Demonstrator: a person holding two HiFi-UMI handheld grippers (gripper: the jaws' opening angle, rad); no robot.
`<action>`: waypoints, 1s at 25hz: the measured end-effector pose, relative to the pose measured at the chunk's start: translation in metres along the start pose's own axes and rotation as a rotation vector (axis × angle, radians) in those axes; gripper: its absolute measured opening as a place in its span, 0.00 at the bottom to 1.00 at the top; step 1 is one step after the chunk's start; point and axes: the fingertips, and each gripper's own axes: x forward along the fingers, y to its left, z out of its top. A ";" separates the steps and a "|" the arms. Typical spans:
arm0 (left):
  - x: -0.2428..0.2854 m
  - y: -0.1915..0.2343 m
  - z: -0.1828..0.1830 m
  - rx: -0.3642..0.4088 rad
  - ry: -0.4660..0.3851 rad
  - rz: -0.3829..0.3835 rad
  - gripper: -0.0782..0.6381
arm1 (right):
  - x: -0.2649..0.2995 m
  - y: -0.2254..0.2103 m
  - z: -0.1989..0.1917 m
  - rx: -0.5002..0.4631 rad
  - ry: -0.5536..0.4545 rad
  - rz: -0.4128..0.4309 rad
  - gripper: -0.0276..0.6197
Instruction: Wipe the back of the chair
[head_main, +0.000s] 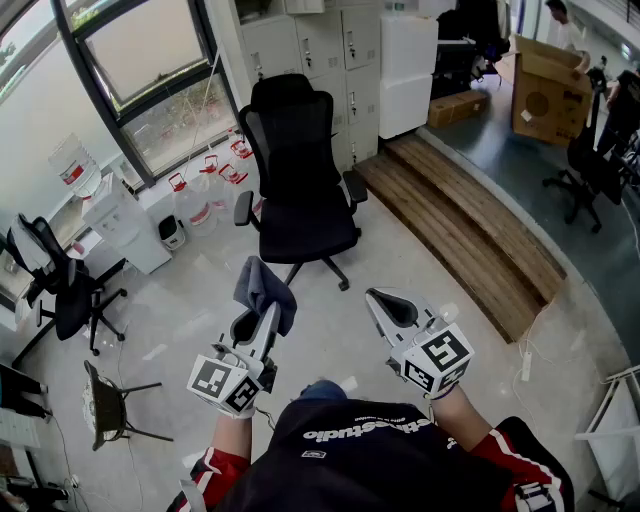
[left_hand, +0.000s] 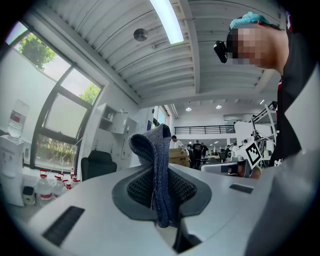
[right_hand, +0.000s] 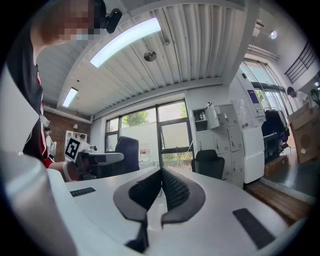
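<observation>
A: Chair position?
B: Chair (head_main: 300, 190) stands well ahead of both grippers, a little left, seat turned toward us, back upright.
A: Which gripper is nearer?
B: Left gripper (head_main: 262, 315), I'd judge. It's clamped on the cloth (head_main: 265, 288), which sticks up past the jaws. Right gripper (head_main: 386, 302) is closed on nothing.
A: Containers?
B: Jugs (head_main: 215, 180) by the window, left of the chair; contents unclear.
</observation>
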 end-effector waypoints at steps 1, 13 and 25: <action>-0.001 0.000 -0.001 -0.001 0.000 0.000 0.19 | 0.000 0.001 0.000 0.000 -0.001 0.000 0.06; -0.001 -0.004 0.000 -0.013 -0.005 -0.007 0.19 | -0.007 0.002 -0.003 -0.015 0.011 -0.009 0.06; -0.002 -0.021 0.000 -0.001 0.018 0.016 0.19 | -0.022 -0.012 -0.015 0.066 0.025 -0.001 0.06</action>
